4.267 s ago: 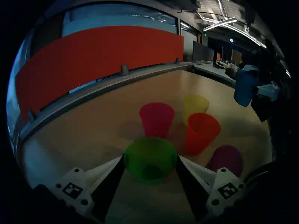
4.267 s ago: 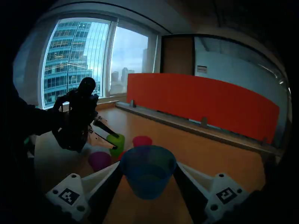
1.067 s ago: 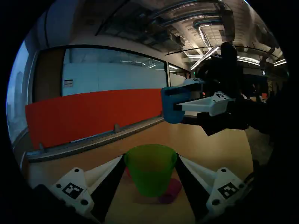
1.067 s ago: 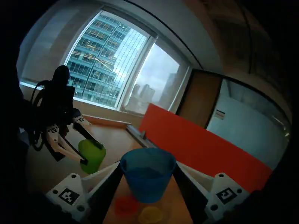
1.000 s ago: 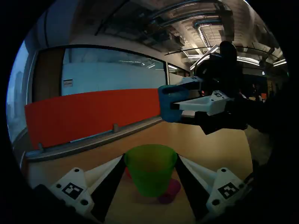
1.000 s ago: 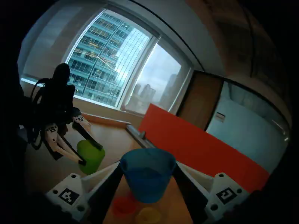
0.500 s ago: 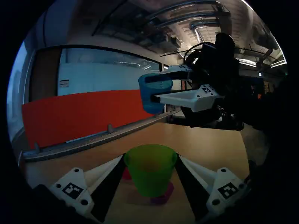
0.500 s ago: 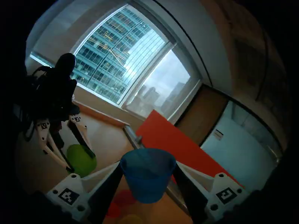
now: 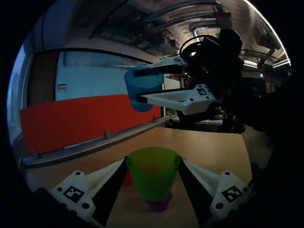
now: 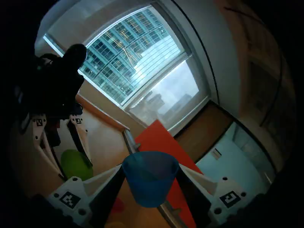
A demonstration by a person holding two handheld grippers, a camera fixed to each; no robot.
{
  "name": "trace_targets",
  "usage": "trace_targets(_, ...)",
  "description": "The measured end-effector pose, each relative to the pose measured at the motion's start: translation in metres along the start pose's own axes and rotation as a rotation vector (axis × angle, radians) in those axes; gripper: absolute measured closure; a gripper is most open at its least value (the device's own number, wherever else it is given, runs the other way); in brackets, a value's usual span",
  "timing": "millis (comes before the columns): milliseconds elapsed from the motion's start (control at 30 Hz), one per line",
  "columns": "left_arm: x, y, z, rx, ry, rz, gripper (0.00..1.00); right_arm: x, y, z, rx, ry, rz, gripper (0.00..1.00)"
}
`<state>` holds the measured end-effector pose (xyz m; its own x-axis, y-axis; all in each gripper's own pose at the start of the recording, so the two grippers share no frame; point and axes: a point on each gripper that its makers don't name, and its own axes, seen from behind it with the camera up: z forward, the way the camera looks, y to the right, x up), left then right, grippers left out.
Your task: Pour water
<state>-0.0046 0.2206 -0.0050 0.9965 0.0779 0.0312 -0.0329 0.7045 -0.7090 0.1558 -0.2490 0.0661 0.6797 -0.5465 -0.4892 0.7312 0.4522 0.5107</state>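
the left tongs hold a green cup upright between both fingers, above the wooden surface. a purple cup and a red cup stand on the surface below it. the right tongs grip a blue cup on both sides, higher than the green cup and apart from it. whether it holds water cannot be told.

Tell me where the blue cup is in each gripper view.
Left gripper view: the blue cup is upper centre, above the green cup.
Right gripper view: the blue cup is bottom centre, held in the right gripper.
Shared landmark: the red partition behind the cup.
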Motion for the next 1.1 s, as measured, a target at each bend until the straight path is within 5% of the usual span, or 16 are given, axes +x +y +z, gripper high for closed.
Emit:
trace_targets(500,0.01,0.006,0.004,-0.014,0.013,0.014,0.1,0.013,0.013,0.009,-0.031,0.012,-0.187,0.09)
trace_targets(1100,0.015,0.007,0.006,-0.016,0.02,0.018,0.1,0.021,0.023,0.01,-0.049,0.02,-0.304,0.09)
